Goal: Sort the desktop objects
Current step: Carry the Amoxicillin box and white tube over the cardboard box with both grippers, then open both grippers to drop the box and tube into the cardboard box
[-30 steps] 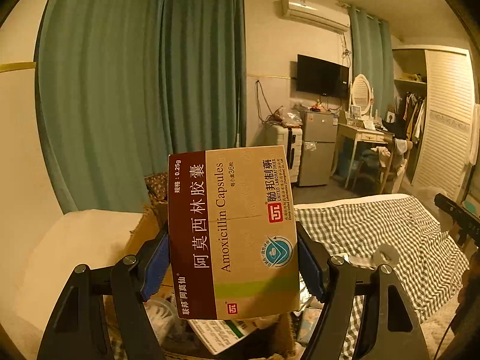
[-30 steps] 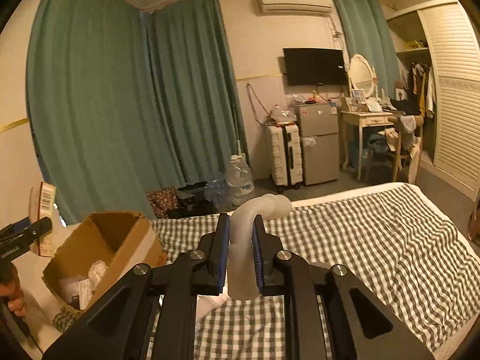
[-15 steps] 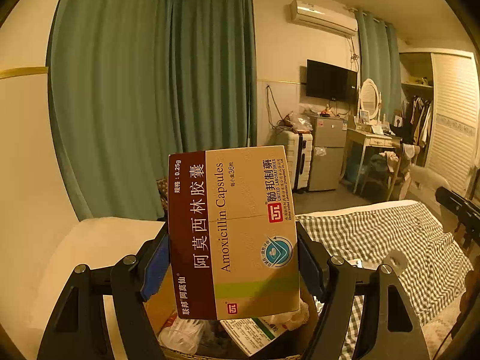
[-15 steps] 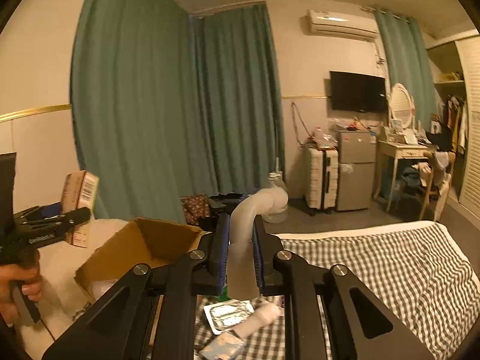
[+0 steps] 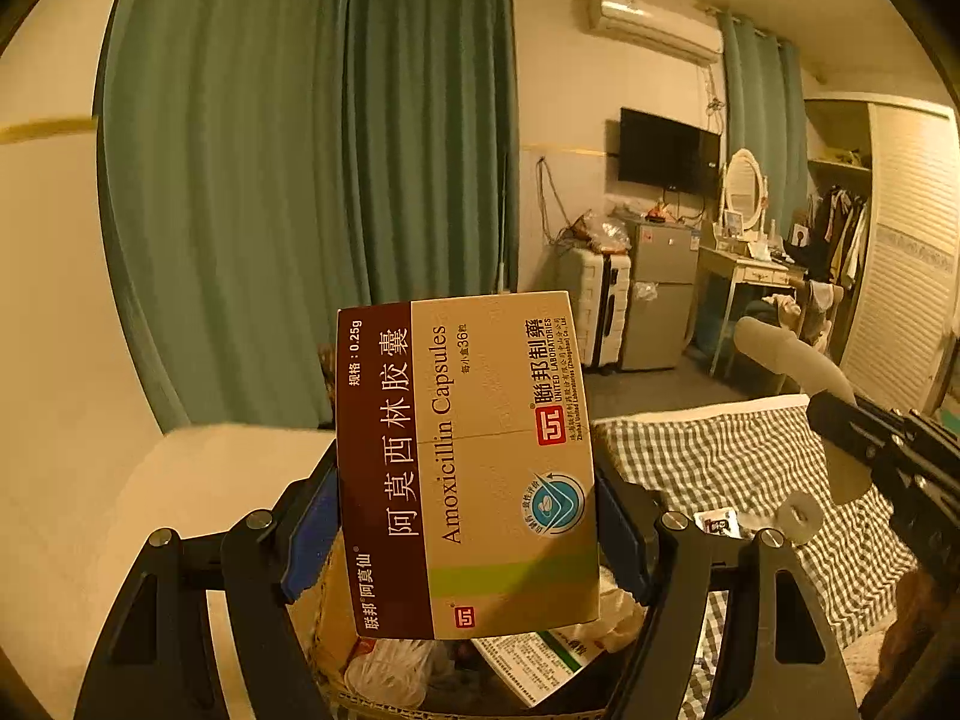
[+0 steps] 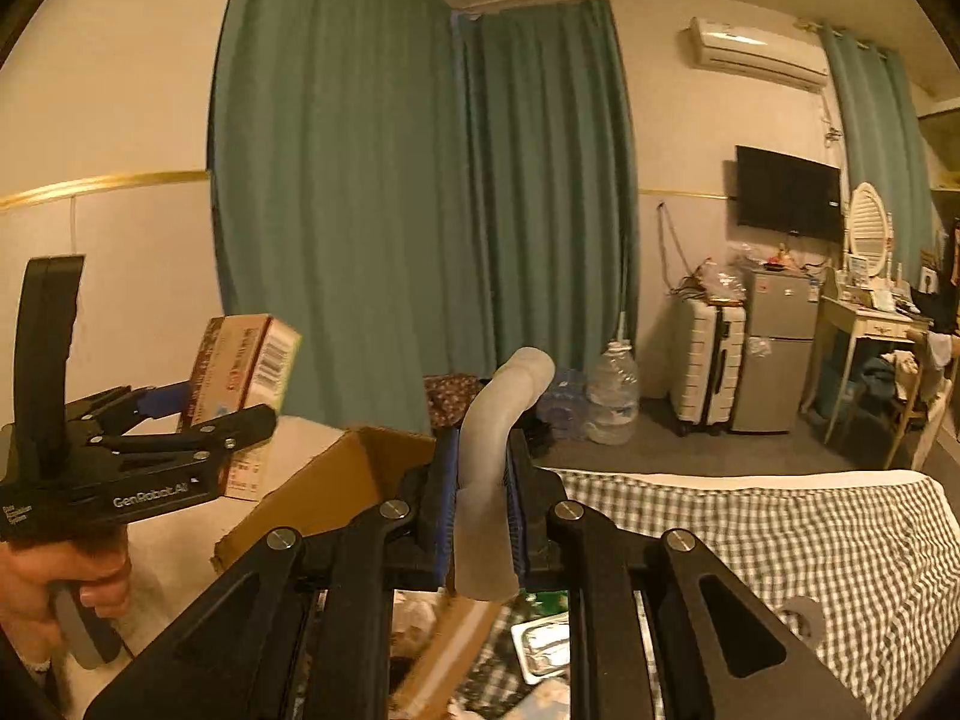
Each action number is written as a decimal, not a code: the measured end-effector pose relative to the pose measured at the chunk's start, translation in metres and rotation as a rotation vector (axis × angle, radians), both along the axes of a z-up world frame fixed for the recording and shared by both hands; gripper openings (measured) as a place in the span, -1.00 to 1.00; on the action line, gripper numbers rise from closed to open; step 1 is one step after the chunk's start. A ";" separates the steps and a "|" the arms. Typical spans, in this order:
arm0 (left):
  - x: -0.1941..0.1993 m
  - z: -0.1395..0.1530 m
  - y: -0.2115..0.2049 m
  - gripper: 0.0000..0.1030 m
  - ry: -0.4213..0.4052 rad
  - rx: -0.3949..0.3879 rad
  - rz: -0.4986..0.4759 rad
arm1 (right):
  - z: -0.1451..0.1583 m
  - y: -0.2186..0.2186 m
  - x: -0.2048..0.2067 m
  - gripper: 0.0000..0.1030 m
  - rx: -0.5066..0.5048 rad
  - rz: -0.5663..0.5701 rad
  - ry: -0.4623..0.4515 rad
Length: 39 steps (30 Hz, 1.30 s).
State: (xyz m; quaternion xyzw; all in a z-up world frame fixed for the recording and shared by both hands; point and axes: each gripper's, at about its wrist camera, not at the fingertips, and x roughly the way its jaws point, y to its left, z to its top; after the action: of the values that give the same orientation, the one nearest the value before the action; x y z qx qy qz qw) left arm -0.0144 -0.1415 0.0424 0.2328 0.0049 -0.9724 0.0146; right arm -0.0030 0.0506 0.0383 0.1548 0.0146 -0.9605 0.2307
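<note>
Left wrist view: left tool point(image 5: 465, 516) clamped on upright amoxicillin box point(image 5: 465, 456), directly above open cardboard box point(image 5: 336, 600); right tool point(image 6: 480, 516) gripping grey tube point(image 6: 492, 468), alongside.

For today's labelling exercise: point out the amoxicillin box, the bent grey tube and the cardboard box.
amoxicillin box point(image 5: 480, 468): left wrist view, middle of its printed front face.
bent grey tube point(image 6: 483, 480): right wrist view, straight stem between the blue pads.
cardboard box point(image 6: 336, 492): right wrist view, outer brown flap.

The right gripper point(image 6: 480, 516) clamps a bent grey rubbery tube point(image 6: 489, 468); at nine o'clock, the left gripper point(image 6: 198, 414) grips a tan medicine box point(image 6: 252, 372) above an open cardboard box point(image 6: 336, 492).
</note>
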 end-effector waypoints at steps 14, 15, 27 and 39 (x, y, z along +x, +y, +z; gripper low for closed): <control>-0.038 -0.051 -0.019 0.47 -0.206 0.063 0.017 | -0.053 -0.063 -0.024 -0.72 0.090 0.109 -0.107; -0.040 -0.055 -0.020 0.47 -0.222 0.079 0.010 | -0.057 -0.067 -0.026 -0.72 0.098 0.116 -0.116; -0.056 -0.094 -0.031 0.50 -0.389 0.093 0.079 | -0.110 -0.101 -0.050 -0.62 0.175 0.133 -0.259; -0.045 -0.057 -0.028 0.67 -0.282 0.112 0.081 | -0.071 -0.065 -0.036 -0.06 0.089 0.068 -0.151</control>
State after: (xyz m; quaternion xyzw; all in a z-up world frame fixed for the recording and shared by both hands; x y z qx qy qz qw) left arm -0.0591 -0.1696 -0.0148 0.3671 0.0663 -0.9269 0.0412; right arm -0.0394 -0.0140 -0.0331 0.2365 0.0451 -0.9361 0.2565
